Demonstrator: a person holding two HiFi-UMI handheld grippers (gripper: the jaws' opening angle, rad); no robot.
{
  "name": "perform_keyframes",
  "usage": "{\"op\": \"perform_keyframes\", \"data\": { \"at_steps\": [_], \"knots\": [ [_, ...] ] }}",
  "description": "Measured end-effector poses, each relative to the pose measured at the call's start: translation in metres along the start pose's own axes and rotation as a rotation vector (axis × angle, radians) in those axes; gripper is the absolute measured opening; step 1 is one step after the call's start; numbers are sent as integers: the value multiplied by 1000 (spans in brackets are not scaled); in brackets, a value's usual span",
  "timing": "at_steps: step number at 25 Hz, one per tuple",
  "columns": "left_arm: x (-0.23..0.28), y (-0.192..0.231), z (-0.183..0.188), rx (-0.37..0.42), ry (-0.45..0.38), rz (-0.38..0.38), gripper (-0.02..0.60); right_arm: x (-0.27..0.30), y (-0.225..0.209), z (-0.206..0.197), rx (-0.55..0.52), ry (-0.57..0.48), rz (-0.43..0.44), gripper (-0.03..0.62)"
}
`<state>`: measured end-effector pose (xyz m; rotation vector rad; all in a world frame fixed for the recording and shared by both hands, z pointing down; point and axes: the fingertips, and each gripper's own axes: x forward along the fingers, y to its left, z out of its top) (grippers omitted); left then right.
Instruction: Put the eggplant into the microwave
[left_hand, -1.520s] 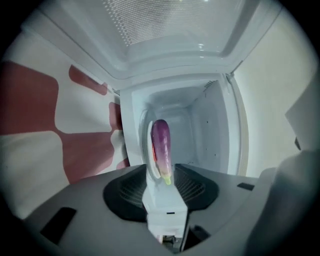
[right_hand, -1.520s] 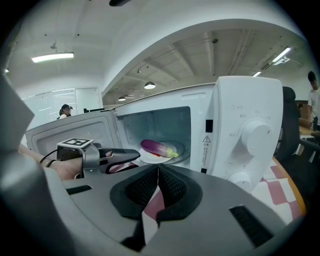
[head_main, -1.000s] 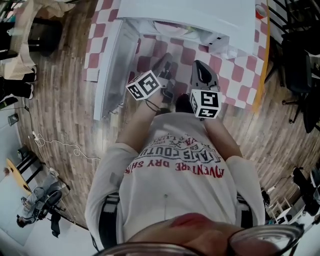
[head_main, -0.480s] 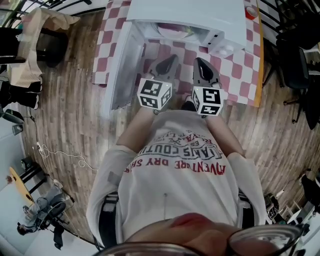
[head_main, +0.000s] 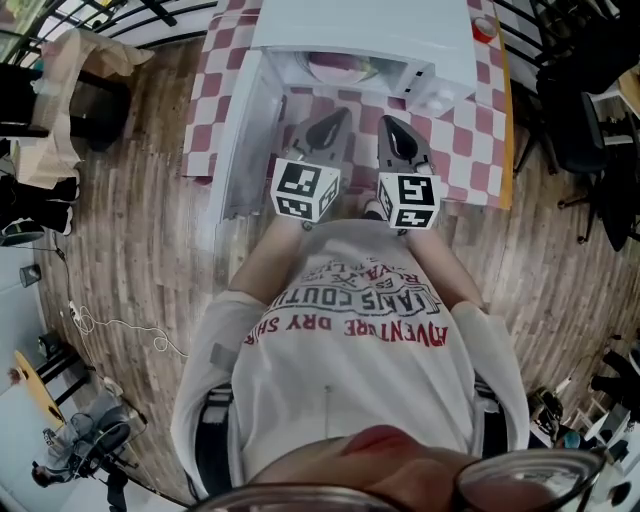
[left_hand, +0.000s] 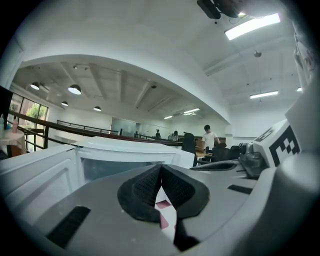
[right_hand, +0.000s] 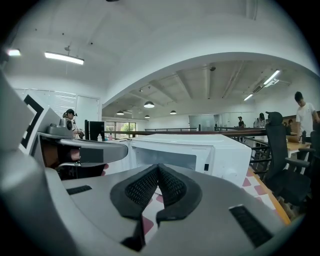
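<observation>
Wood floor (head_main: 130, 220) all round. The bench (head_main: 470, 150), under a pink-and-white check cloth, sat straight ahead of the person. The white microwave (head_main: 360, 25) stood at the back of the bench with its door (head_main: 240, 140) swung wide to the left and the cavity open.

Both claws were held side by side in front of the opening, pointing roughly level at it. The left claw (head_main: 336, 114) was fully closed, pads meeting with nothing between them, which its own view confirmed (left_hand: 161, 169). The right claw (head_main: 388, 120) was the same in its own view (right_hand: 158, 172), pads pressed together and empty.

Eggplant: neither claw held it, and none lay on the visible cloth. Inside the cavity there was a purplish rounded shape (head_main: 340, 68). It could have been the eggplant on the turntable, but it was too small and washed out to be sure. If so, the placing looked done and only the door was left.

Handling, as a judgement:
- Probably moderate weight, with a firm body under a smooth, waxy skin, so likely slippery against the pads.
- It would bruise if squeezed hard.
- Best hold would be across the thick middle with the claw opened wide, not on the stem cap or the tapered end, where it could pivot or slide out.
</observation>
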<state>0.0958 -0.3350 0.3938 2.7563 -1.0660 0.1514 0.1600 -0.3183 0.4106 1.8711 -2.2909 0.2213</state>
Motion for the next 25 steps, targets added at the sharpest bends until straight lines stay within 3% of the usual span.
{"op": "perform_keyframes", "data": {
  "at_steps": [9,25],
  "knots": [
    [0,-4,8,-9,-32,-13,25,-2,0,7,-20,-20,-1,25],
    [0,3,8,-22,-56,41,26,-2,-2,3,-22,-10,2,25]
  ]
}}
